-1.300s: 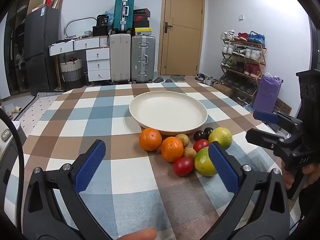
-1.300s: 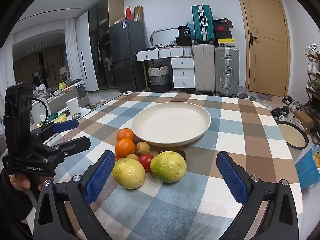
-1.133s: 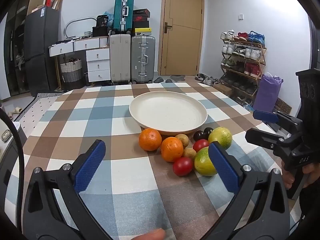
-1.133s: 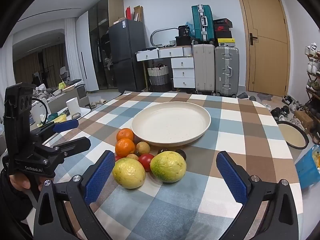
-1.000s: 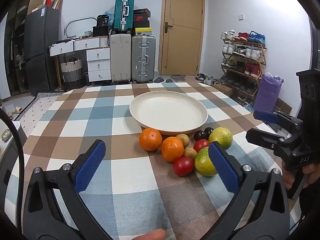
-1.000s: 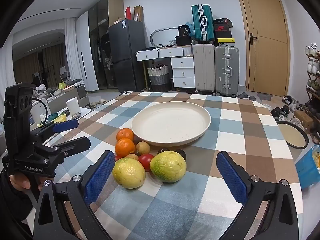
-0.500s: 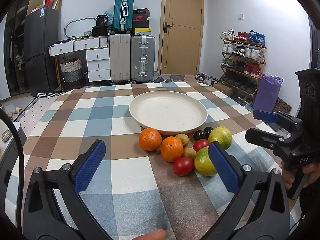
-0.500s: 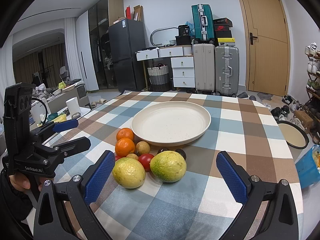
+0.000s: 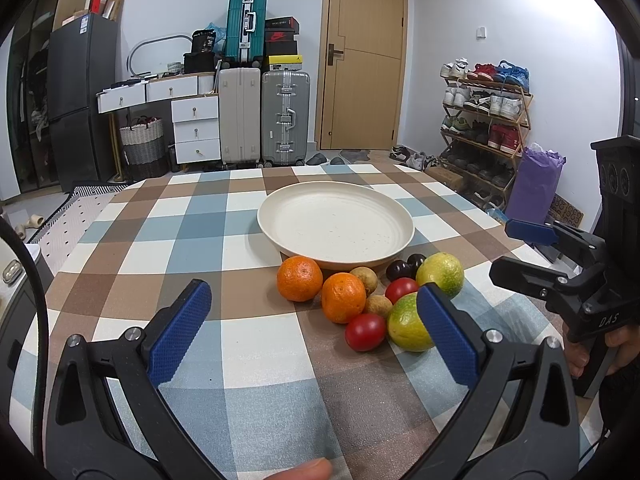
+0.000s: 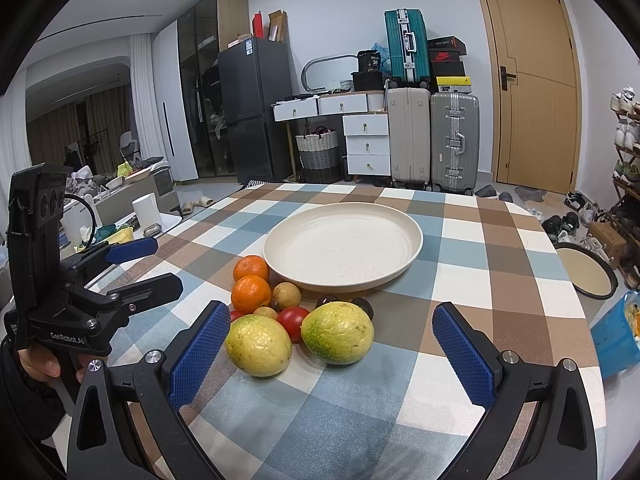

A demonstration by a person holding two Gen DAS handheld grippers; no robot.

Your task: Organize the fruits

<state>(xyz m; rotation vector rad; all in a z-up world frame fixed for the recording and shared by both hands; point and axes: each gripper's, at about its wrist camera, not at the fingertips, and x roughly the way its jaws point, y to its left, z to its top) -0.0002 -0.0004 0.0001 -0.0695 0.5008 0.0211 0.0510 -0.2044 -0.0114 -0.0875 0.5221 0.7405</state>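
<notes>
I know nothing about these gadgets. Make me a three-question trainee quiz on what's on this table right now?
1. True or false: the cream plate already holds fruit.
2. How many oranges lie beside the plate?
3. Which describes the left gripper and right gripper? A: both open, holding nothing. B: both shut on fruit. C: one open, one shut.

Key: 1 false, the plate is bare; 2 two; 3 A.

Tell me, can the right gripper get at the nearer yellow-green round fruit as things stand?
Probably yes. The right gripper is open, and the nearer yellow-green round fruit lies just ahead by its left pad, nothing between them; a red tomato sits close behind.
</notes>
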